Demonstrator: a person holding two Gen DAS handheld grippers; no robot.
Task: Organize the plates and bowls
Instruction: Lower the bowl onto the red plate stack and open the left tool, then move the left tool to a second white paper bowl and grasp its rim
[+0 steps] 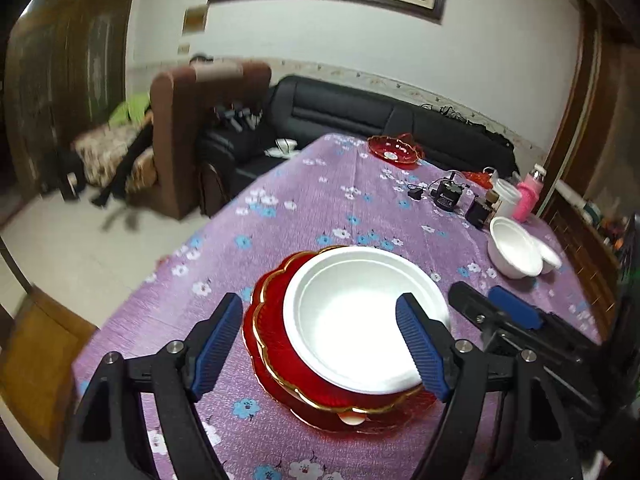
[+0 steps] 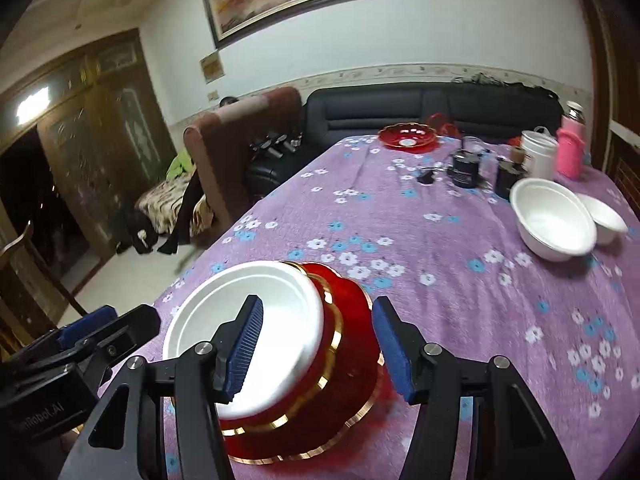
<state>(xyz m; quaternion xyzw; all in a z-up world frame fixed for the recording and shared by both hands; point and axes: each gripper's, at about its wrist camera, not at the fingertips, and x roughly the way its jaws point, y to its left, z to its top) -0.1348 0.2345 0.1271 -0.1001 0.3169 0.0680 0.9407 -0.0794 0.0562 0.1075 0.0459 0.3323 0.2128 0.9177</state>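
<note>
A white foam plate (image 1: 356, 320) lies on a stack of red gold-rimmed plates (image 1: 272, 340) near the front of the purple flowered tablecloth (image 1: 312, 208). My left gripper (image 1: 320, 344) is open above the stack, holding nothing. My right gripper (image 2: 318, 344) is open too, its fingers either side of the stack's right edge; the white plate (image 2: 248, 320) and red plates (image 2: 344, 364) show there. A large white bowl (image 2: 554, 218) and a small white bowl (image 2: 608, 216) sit at the right. A red dish (image 2: 408, 134) stands at the far end.
A pink bottle (image 2: 570, 148), a white jar (image 2: 538, 152) and small black devices (image 2: 466, 166) stand at the far right of the table. A black sofa (image 2: 400, 112) and a brown armchair (image 2: 240, 136) are beyond it. The table's left edge drops to the floor.
</note>
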